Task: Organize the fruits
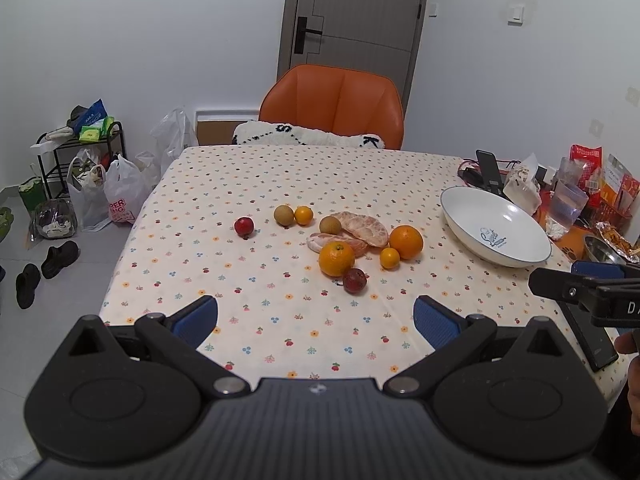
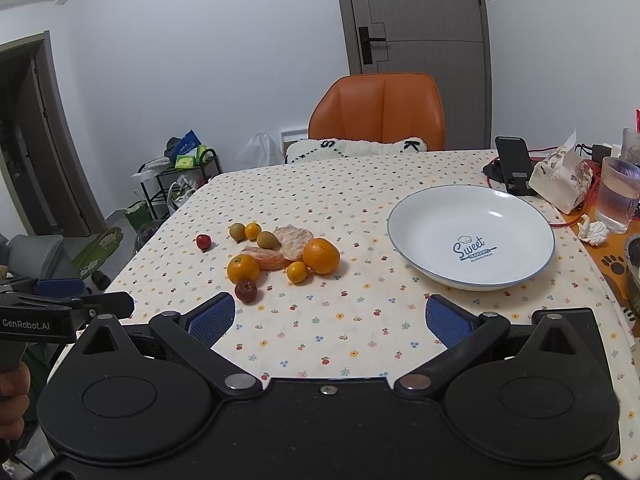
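The fruits lie in a loose cluster near the middle of the flower-dotted cream tablecloth [image 2: 360, 320], none yet in the dish. Nearest the tools is a dark red wrinkled round fruit [image 2: 245, 290], touching or just beside a medium orange [image 2: 243, 268]. Behind these lie two peeled citrus halves [image 2: 280, 250], a large orange [image 2: 321, 256], a small yellow-orange citrus [image 2: 297, 272], two olive-brown round fruits, a second small citrus and, apart on the left, a bright red small fruit [image 2: 203, 241].

The white shallow ceramic bowl with blue rim and "Sweet" print [image 2: 520, 276] stands to the right of the cluster, well apart from it, empty.

The right gripper [image 2: 331, 318] hovers at the near table edge with its blue-padded jaws spread wide and nothing between them. The cluster lies ahead and to its left; the bowl lies ahead and to its right. The left gripper [image 1: 316, 316] is likewise spread and empty; the dark red fruit lies almost straight ahead of it, slightly right of centre.

Judgement: the left tool has the more direct line to the nearest fruit, the right tool the shorter path to the bowl. The round fruits present no long axis, so any approach angle serves.

Open cloth separates cluster and bowl. Clutter crowds the table's right edge: a clear ribbed glass [image 2: 618, 196], a tissue pack and a black phone stand.
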{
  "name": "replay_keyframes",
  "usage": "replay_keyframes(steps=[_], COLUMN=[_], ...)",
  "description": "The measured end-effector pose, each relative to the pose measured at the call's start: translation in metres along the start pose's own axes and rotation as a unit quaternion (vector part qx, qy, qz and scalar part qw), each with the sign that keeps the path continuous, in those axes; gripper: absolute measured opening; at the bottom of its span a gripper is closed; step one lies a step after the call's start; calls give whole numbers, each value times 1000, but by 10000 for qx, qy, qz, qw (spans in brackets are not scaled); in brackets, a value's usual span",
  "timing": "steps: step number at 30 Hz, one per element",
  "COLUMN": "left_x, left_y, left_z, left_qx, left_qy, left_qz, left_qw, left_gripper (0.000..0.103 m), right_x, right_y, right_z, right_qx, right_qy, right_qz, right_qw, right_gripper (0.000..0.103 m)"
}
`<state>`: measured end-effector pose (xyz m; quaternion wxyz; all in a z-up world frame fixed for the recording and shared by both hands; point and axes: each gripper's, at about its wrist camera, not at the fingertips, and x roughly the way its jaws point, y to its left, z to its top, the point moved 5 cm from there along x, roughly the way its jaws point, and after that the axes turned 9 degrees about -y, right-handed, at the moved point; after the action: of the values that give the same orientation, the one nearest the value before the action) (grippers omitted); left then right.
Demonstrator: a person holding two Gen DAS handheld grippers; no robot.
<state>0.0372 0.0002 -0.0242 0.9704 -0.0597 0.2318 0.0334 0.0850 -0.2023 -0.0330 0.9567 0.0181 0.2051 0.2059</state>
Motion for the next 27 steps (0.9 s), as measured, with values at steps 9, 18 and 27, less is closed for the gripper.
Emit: replay_keyframes(steps=[9, 18, 27], left_x=[-2, -2, -3], left_y=[1, 1, 1], left_z=[2, 3, 4], left_qx=[7, 9, 7], left_qy=[-22, -26, -33], left_qz=[-14, -10, -5], left_qw=[10000, 10000, 10000], left_gripper=[103, 103, 103], right_x=[-1, -2, -3], right_y=[1, 2, 5], right_z=[0, 2, 2], right_qx=[-20, -39, -70], right_qy=[-6, -23, -20], right_qz=[9, 30, 58], right_qw=[10000, 10000, 10000], right_gripper=[103, 103, 103])
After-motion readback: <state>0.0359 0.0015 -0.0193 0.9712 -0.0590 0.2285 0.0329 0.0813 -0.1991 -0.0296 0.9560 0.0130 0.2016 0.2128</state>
